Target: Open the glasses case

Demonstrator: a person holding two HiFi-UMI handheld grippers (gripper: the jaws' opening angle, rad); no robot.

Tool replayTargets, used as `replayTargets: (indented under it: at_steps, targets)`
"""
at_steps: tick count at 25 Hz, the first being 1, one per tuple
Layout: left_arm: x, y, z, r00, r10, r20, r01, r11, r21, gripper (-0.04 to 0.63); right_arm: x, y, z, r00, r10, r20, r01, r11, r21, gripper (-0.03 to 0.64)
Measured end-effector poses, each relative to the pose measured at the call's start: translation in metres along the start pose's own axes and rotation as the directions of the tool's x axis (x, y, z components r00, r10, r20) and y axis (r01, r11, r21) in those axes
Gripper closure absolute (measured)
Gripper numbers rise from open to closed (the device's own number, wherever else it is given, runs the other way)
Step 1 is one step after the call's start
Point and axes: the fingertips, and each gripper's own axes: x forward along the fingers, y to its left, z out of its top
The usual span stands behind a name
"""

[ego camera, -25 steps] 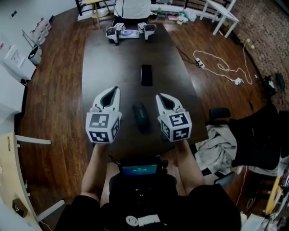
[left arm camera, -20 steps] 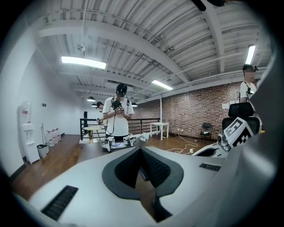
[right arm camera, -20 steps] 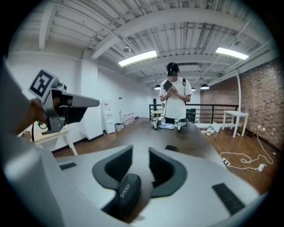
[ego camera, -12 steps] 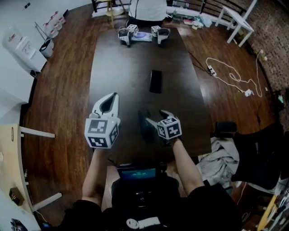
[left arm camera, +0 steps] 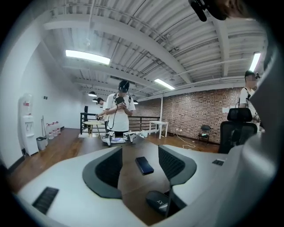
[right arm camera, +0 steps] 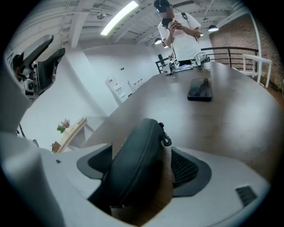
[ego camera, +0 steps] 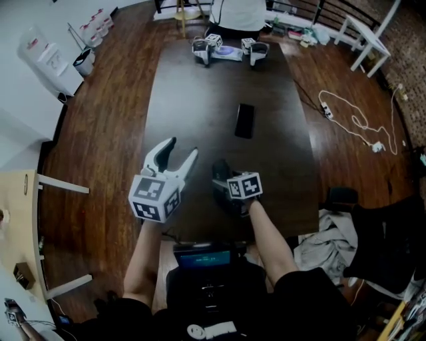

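A dark zipped glasses case (ego camera: 218, 174) lies near the front edge of the dark table (ego camera: 193, 86). My right gripper (ego camera: 227, 180) points steeply down over it. In the right gripper view the case (right arm camera: 137, 168) fills the space between the jaws of that gripper (right arm camera: 143, 167); they have just opened wide and gaps show at both pads. My left gripper (ego camera: 180, 150) hovers left of the case, jaws just opening, with nothing between them. The left gripper view (left arm camera: 141, 156) shows the case (left arm camera: 157, 201) low and to the right, outside its jaws.
A black phone (ego camera: 244, 120) lies flat mid-table beyond the case. At the far end sits another pair of grippers (ego camera: 229, 50) with a person (ego camera: 236, 13) standing behind. A white cable (ego camera: 353, 113) trails on the floor to the right. A small screen (ego camera: 203, 256) sits at my lap.
The right gripper dropped from beside the case down onto it, tilting steeply, and its jaws spread around the case. The left gripper's jaws went from shut to apart.
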Motion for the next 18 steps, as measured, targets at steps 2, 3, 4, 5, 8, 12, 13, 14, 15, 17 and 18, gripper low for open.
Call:
replayTargets:
  at_steps: [2,3,4,5,8,12,13,14,15,17,18]
  targets:
    - [-0.004,-0.001,-0.002,1.0,-0.012,-0.005,0.013,1.0,0.013,0.344,0.0,0.005,0.001,1.0,0.009,-0.007,-0.009,1.0,0.016,0.235]
    - [-0.006,0.0,-0.003,1.0,-0.018,-0.004,0.018,1.0,0.013,0.344,-0.001,0.006,0.001,1.0,0.005,-0.008,-0.005,1.0,0.026,0.296]
    - [-0.008,0.0,-0.002,1.0,-0.027,-0.002,0.027,1.0,0.009,0.344,-0.004,0.005,0.002,1.0,-0.009,-0.007,0.009,1.0,0.023,0.305]
    - [-0.01,0.001,-0.002,0.999,-0.04,-0.001,0.04,0.999,0.005,0.344,-0.007,0.004,0.003,1.0,-0.026,-0.002,0.026,1.0,0.005,0.305]
    - [-0.011,-0.006,-0.003,0.995,-0.103,-0.005,0.103,0.995,0.005,0.344,-0.03,0.008,0.023,0.994,0.007,0.113,-0.006,1.0,-0.01,0.313]
    - [-0.009,-0.028,-0.006,0.973,-0.23,-0.017,0.231,0.973,0.005,0.344,-0.102,0.033,0.088,0.867,0.2,0.457,-0.255,0.965,0.062,0.319]
    - [-0.009,-0.033,-0.007,0.966,-0.259,-0.022,0.259,0.966,0.005,0.343,-0.126,0.04,0.105,0.814,0.236,0.531,-0.306,0.951,0.046,0.321]
    - [-0.009,-0.038,-0.008,0.958,-0.285,-0.025,0.285,0.958,0.002,0.343,-0.15,0.05,0.12,0.758,0.274,0.592,-0.345,0.939,0.008,0.321]
    - [-0.009,-0.044,-0.008,0.949,-0.313,-0.022,0.313,0.95,-0.005,0.343,-0.175,0.063,0.133,0.702,0.314,0.639,-0.371,0.927,-0.049,0.321]
    - [-0.012,-0.055,-0.006,0.925,-0.38,-0.002,0.38,0.924,-0.034,0.342,-0.216,0.091,0.148,0.597,0.404,0.693,-0.408,0.897,-0.172,0.322]
    - [-0.014,-0.061,-0.003,0.908,-0.419,0.016,0.42,0.906,-0.053,0.344,-0.229,0.104,0.151,0.552,0.451,0.701,-0.426,0.876,-0.227,0.322]
